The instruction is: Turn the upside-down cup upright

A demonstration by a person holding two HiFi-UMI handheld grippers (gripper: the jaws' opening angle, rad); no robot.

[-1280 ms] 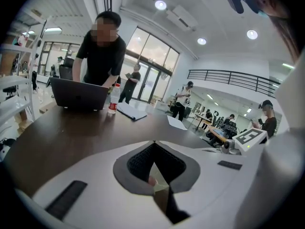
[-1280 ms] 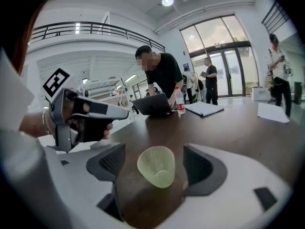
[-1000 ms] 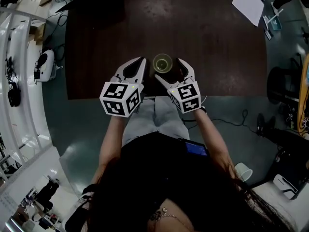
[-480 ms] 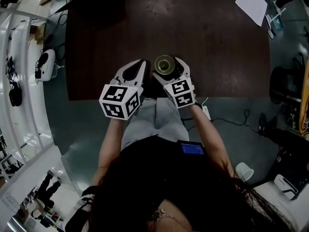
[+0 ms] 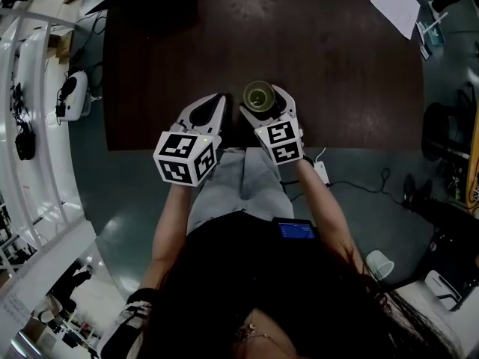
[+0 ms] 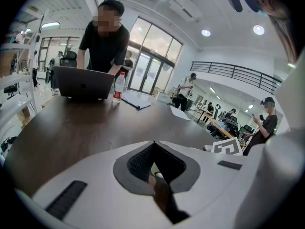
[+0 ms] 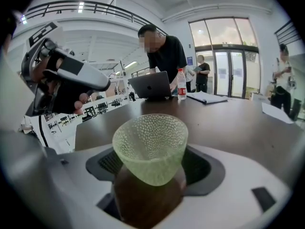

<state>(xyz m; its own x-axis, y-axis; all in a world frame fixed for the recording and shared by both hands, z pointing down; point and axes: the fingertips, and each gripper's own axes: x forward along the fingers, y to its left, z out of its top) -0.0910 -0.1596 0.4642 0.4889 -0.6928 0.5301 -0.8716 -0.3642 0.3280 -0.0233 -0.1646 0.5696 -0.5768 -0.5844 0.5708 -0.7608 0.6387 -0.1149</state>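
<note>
A pale green, dimpled glass cup (image 7: 151, 144) (image 5: 259, 95) stands mouth up near the front edge of the dark brown table (image 5: 337, 73). My right gripper (image 7: 150, 168) (image 5: 262, 102) is shut on its lower part, one jaw on each side. The cup's foot is hidden between the jaws, so I cannot tell whether it touches the table. My left gripper (image 6: 153, 143) (image 5: 219, 102) is just left of the cup, shut with nothing between its jaws. In the right gripper view the left gripper (image 7: 71, 78) shows at the upper left with a hand on it.
A person leans over an open laptop (image 6: 83, 82) at the table's far side, with a water bottle (image 6: 117, 87) and papers (image 6: 136, 100) beside it. A white sheet (image 5: 397, 4) lies at the far right corner. Cables and a white device (image 5: 71, 96) lie on the floor at the left.
My right gripper has sunk toward the table and shifted a little left, with the cup in its jaws. The left gripper has stayed put.
</note>
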